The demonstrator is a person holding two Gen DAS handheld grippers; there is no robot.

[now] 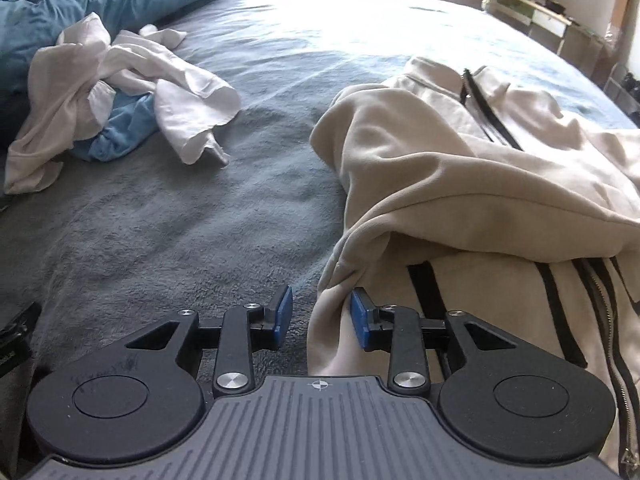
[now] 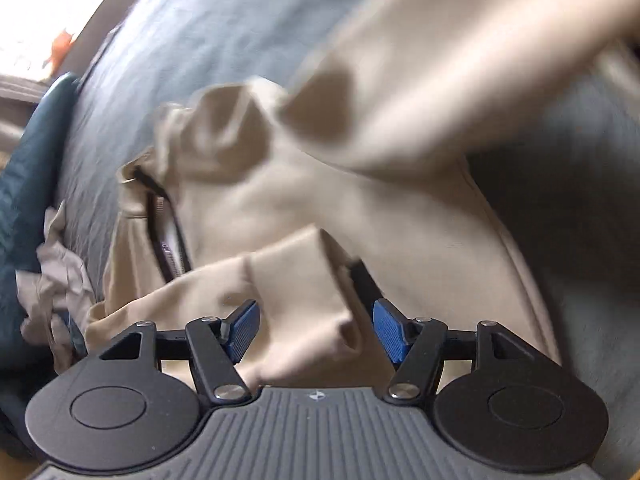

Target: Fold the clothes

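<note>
The beige zip jacket (image 1: 460,168) lay bunched on the right side of the grey bedspread (image 1: 180,220), its black zipper running toward the far right. The left gripper (image 1: 321,316) stood narrowly parted, a fold of the jacket's edge lying between its blue pads without being pinched. The right gripper (image 2: 314,330) (its view badly blurred) stood wide over a loose beige fold. White shirts (image 1: 120,88) lay crumpled far left.

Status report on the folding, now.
Left gripper open, jacket edge between jaws. Right gripper open over beige zip jacket. White shirt heaped aside, clear.
</note>
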